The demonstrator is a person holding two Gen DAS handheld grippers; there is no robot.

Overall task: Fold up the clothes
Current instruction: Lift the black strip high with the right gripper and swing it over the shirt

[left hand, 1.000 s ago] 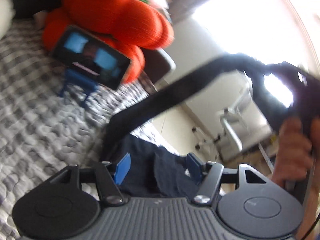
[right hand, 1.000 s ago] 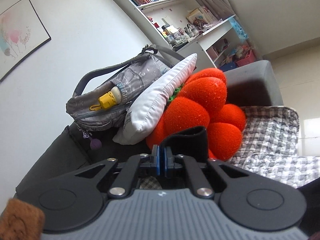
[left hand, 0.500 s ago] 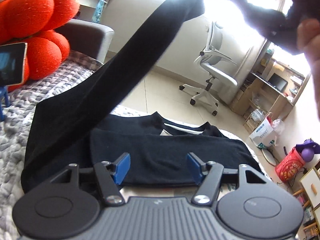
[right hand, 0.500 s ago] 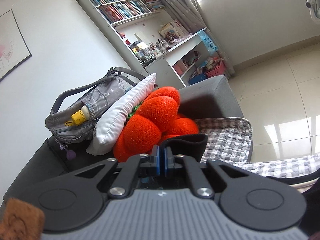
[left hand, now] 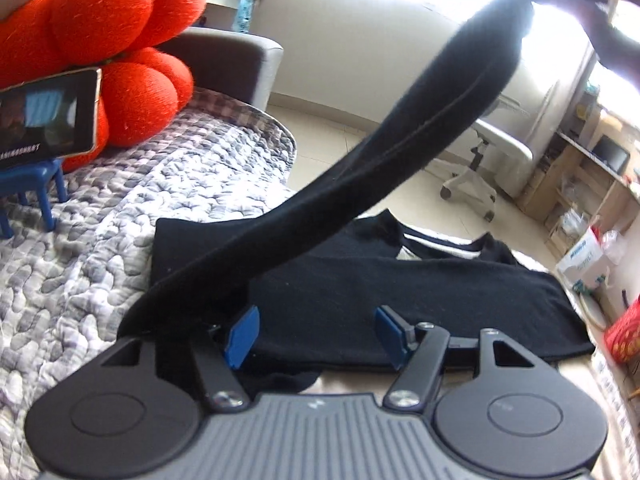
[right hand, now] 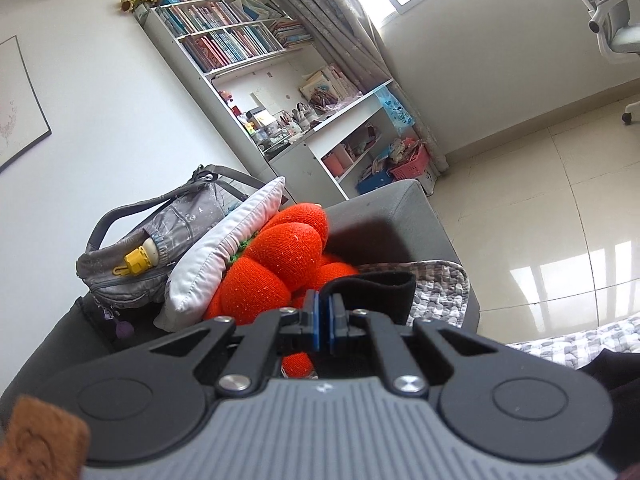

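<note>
Sweater [left hand: 400,296] lies flat on the quilt [left hand: 120,240]; my right gripper [right hand: 322,322] pinches its sleeve [left hand: 400,140] aloft, mid-fold. Left gripper [left hand: 316,336] gapes empty. Next, I judge: lay sleeve across body.

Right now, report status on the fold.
Left gripper open, empty, over the black garment. Right gripper shut on the sleeve, lifted. Nothing in the way.

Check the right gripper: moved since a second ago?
Yes. The right gripper, shut on the black sleeve, has swung right and tilted up: the orange cushion slid left and lower, and the bookshelf rose into view.
</note>
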